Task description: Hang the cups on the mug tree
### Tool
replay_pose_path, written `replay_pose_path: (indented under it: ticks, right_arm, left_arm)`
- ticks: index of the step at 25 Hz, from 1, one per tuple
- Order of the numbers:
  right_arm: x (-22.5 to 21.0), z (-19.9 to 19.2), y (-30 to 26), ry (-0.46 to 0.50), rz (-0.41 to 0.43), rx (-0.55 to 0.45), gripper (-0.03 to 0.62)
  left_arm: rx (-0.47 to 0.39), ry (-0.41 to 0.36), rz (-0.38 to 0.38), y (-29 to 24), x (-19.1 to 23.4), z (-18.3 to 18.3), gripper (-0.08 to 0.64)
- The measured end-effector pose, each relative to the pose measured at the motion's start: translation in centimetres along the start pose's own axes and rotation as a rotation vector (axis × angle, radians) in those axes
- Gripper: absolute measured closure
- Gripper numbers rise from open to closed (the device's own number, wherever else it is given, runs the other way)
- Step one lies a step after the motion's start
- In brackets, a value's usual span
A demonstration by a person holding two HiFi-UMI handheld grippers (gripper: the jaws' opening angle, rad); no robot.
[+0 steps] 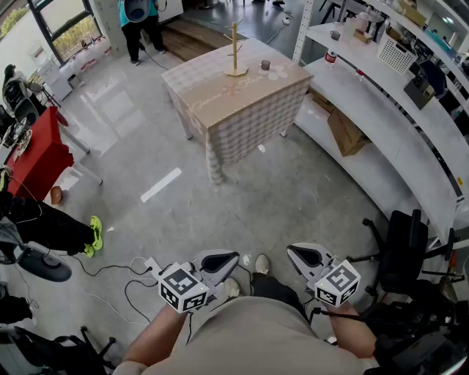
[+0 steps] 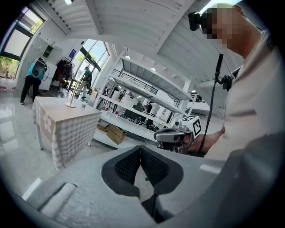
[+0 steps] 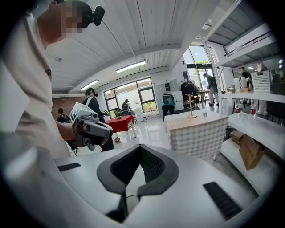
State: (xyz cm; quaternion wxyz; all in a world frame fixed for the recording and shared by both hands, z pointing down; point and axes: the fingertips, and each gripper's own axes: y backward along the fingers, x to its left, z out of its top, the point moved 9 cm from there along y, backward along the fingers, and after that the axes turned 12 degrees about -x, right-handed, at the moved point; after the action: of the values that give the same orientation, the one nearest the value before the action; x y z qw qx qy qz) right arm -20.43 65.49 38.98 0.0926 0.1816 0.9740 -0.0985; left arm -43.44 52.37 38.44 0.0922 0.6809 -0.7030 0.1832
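A wooden mug tree (image 1: 234, 50) stands with bare pegs on a checked-cloth table (image 1: 242, 102) far ahead of me. A small grey cup (image 1: 265, 65) sits on the table just right of the tree. Both grippers are held close to the person's body, a long way from the table. My left gripper (image 1: 229, 258) is shut and empty, its pads meeting at the tips (image 2: 140, 149). My right gripper (image 1: 294, 253) is shut too, with nothing between its pads (image 3: 140, 148). The tree (image 3: 192, 107) and cup (image 3: 204, 114) appear small in the right gripper view, and the tree (image 2: 71, 95) also in the left gripper view.
A long white counter with shelves (image 1: 410, 132) runs along the right, with a cardboard box (image 1: 344, 132) under it. A red table (image 1: 37, 157) stands at the left. Cables (image 1: 124, 275) lie on the floor by my feet. A black chair (image 1: 403, 249) is at my right. A person (image 1: 139, 22) stands beyond the table.
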Motion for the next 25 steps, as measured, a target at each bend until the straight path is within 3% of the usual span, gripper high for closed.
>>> replay_pose_path:
  ticks: [5,13,18,21,25]
  right_arm:
    - [-1.8,1.0,-1.1,0.025,-0.015,-0.006,0.580]
    - [-7.8,2.7,-2.9,0.064,0.041,-0.006,0.580]
    - [-12.6,3.9,-2.9,0.081,0.128,-0.007,0.578]
    - [-15.5,3.8,-3.1,0.056,0.180,-0.018,0.577]
    - [-18.5,3.4,-4.5,-0.036,0.189,-0.053,0.566]
  left_arm:
    - [-0.002,-0.042,-0.042,-2.4,0.4,1.6,0.551]
    - [0.025,-0.047,0.010,-7.0,2.7,3.1,0.551]
    - [0.015,-0.069,0.037,-12.0,3.8,4.9,0.551]
    - [0.001,-0.067,0.053,-15.0,4.7,5.6,0.551]
    - [0.010,-0.055,0.044,-17.8,6.5,6.2,0.548]
